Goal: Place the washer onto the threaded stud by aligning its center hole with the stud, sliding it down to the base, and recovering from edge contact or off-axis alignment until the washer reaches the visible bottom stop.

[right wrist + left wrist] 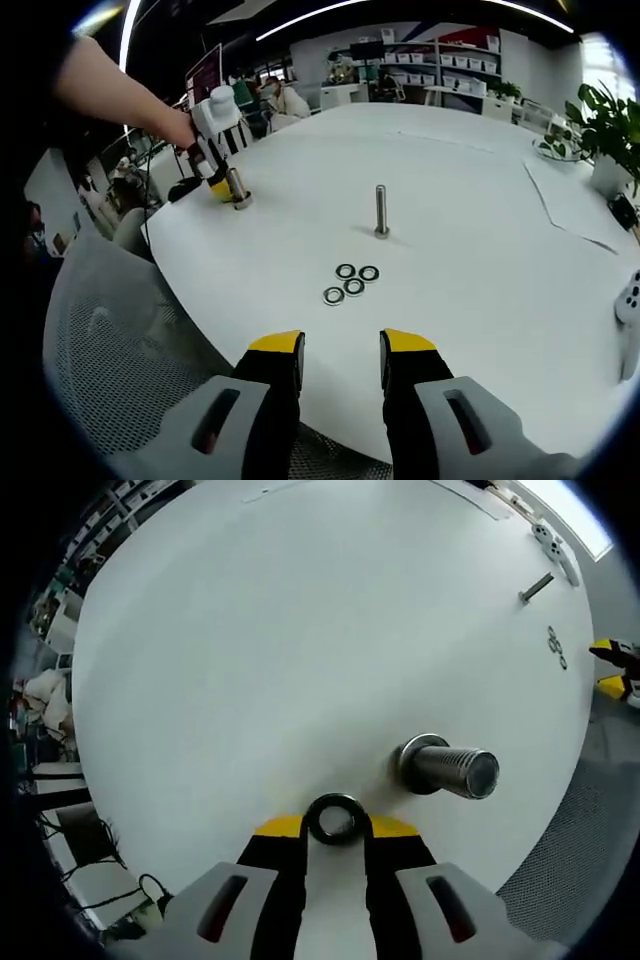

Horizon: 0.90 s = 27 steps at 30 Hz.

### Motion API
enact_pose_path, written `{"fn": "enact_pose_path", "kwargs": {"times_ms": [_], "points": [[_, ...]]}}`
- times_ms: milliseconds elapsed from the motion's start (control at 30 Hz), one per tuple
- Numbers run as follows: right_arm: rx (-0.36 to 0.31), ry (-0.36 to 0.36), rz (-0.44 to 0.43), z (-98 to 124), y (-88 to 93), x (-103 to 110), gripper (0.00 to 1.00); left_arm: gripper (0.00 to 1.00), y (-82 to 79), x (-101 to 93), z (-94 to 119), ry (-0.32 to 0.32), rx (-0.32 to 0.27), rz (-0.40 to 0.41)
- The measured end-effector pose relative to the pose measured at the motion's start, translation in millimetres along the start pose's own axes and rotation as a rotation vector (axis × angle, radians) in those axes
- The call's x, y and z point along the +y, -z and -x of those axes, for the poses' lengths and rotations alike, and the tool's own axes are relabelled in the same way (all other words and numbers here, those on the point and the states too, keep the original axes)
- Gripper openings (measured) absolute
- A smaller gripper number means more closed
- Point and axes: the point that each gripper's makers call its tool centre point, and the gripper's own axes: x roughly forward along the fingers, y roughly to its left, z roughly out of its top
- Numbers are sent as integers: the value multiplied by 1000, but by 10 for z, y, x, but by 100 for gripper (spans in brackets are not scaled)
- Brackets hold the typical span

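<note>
The left gripper (336, 832) pinches a dark washer (336, 819) between its yellow-tipped fingers (278, 827), just beside the threaded stud (452, 767) on the white bench (250, 650); the washer sits off-axis, not yet over the stud's top. The right gripper (342, 346) hangs with fingers narrowly parted, holding nothing, above four spare washers (351, 280) and a second stud (381, 212). Judged risk: the rim catching the stud's edge and tilting or slipping free.

white game-style controller (630, 300) cut off at 3 o'clock edge; left gripper (215, 165) tips hidden behind short steel threaded stud (239, 188), too small to tell.
</note>
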Motion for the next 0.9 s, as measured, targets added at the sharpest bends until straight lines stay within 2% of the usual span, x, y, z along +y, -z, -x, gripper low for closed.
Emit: {"fn": "enact_pose_path", "kwargs": {"times_ms": [267, 433, 667, 800, 900], "points": [[-1, -13, 1, -2, -4, 25, 33, 19, 79, -240, 61, 1, 2, -46], [0, -17, 3, -5, -2, 33, 33, 19, 42, -234, 119, -1, -15, -34], [0, -23, 5, -8, -2, 44, 33, 19, -21, -232, 324, -11, -54, -32], [-1, -27, 3, -7, -4, 52, 33, 19, -86, -269, 428, 30, -100, 55], [1, -32, 7, -9, -3, 63, 33, 19, -100, -256, 498, 22, -106, 35]]}}
